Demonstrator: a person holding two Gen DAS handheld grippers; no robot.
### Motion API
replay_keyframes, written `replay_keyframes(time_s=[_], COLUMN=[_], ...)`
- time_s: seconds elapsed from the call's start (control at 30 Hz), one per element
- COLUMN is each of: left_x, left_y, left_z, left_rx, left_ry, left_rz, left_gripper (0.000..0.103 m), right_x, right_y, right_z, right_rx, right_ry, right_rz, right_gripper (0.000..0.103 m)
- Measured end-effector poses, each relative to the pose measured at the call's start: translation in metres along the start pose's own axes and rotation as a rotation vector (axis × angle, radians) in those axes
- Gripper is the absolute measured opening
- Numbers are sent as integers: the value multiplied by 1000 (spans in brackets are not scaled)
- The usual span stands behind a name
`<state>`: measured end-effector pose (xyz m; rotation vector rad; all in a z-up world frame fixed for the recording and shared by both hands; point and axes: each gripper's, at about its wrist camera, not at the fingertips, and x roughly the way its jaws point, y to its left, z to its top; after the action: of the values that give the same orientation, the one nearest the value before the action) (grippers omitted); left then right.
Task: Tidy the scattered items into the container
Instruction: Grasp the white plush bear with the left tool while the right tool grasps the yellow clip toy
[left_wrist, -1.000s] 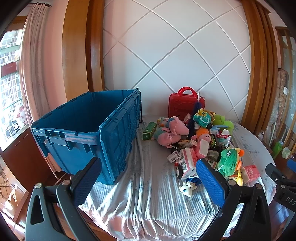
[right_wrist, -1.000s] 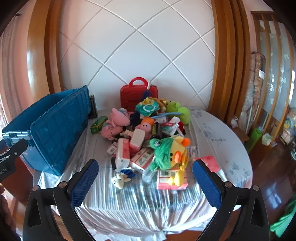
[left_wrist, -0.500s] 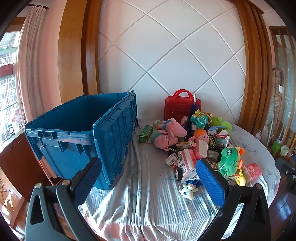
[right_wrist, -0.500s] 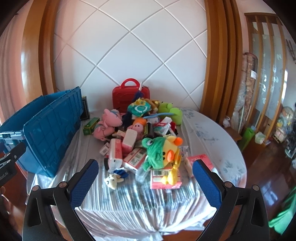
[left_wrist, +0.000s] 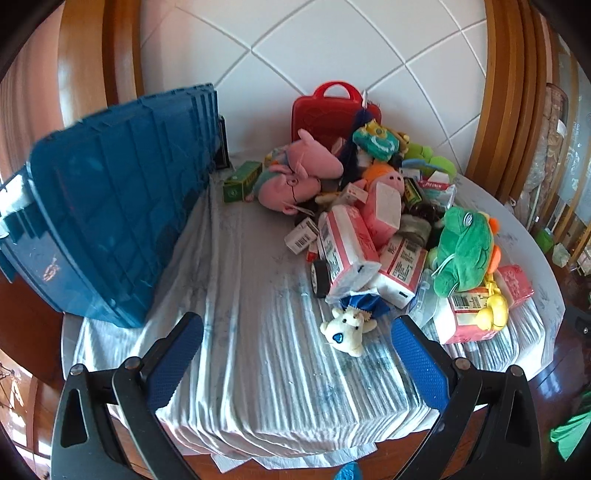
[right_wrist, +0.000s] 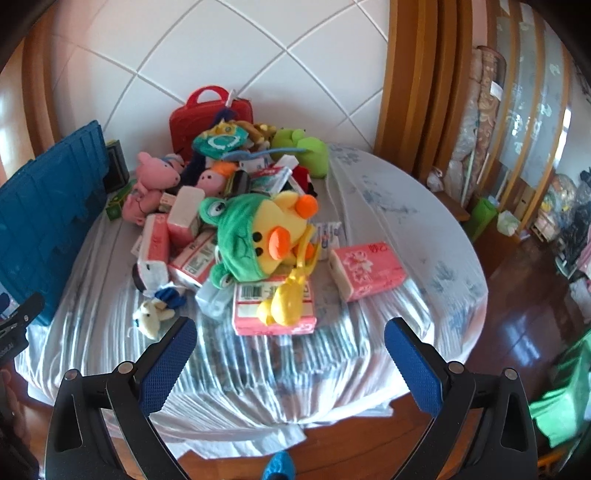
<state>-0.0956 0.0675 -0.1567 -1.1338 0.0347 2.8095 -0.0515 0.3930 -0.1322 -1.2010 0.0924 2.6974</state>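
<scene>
Blue container (left_wrist: 110, 206): stands at the left of the cloth-covered surface (left_wrist: 258, 332), well apart from the heap; red case (left_wrist: 332, 114) upright against the wall behind; pink pig plush (left_wrist: 291, 177), tissue packs (left_wrist: 347, 251), green-hooded duck plush (right_wrist: 258, 236) piled together; small white toy dog (left_wrist: 347, 328) nearest the front edge; left tongs (left_wrist: 295, 354) wide, empty, low over the front cloth; right tongs (right_wrist: 291, 354) wide, empty, facing the pink pack (right_wrist: 273, 306).

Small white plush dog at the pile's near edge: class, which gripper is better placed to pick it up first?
Probably left. The small white plush dog lies between the open left gripper fingers' line, with the blue crate beside it; the right gripper faces the tissue packs.
</scene>
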Motion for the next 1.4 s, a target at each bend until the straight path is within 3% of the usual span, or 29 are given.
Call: replay_keyframes(time_s=[0.17, 0.33, 0.37, 0.47, 0.7, 0.83, 0.9, 0.97, 1.03, 1.13, 1.27, 1.4], left_x=[63, 106, 113, 136, 175, 198, 199, 197, 194, 191, 190, 188], left_y=[-26, -50, -51, -51, -60, -64, -63, -66, -73, -82, -80, -88], left_z=[-4, -10, -11, -14, -17, -31, -32, -29, -27, -26, -24, -24], left_rx=[9, 82, 85, 84, 152, 165, 142, 144, 164, 190, 142, 145], left_ry=[125, 181, 198, 239, 300, 390, 373, 368, 360, 347, 353, 339], left_rz=[35, 70, 67, 61, 14, -4, -23, -71, -88, -82, -90, -77], left_gripper=[103, 97, 96, 95, 94, 96, 94, 75, 65, 64, 64, 61], right_x=[66, 111, 117, 129, 140, 146, 151, 157, 160, 164, 174, 178], right_y=[-15, -30, -31, -32, -28, -24, -21, -17, -14, -11, -8, -6], right_z=[5, 15, 16, 18, 18, 18, 17, 15, 13, 11, 9, 6], right_rx=[-16, 16, 20, 20, 81, 115, 119, 120, 123, 127, 125, 106], right_ry=[107, 161, 173, 202, 225, 220, 219, 228, 228, 223, 227, 205], right_rz=[46, 109, 98, 95, 104, 92, 78, 79, 83, 86, 82, 71], right_gripper=[103, 102, 98, 86, 86, 86, 86, 82, 73, 65, 53, 53])
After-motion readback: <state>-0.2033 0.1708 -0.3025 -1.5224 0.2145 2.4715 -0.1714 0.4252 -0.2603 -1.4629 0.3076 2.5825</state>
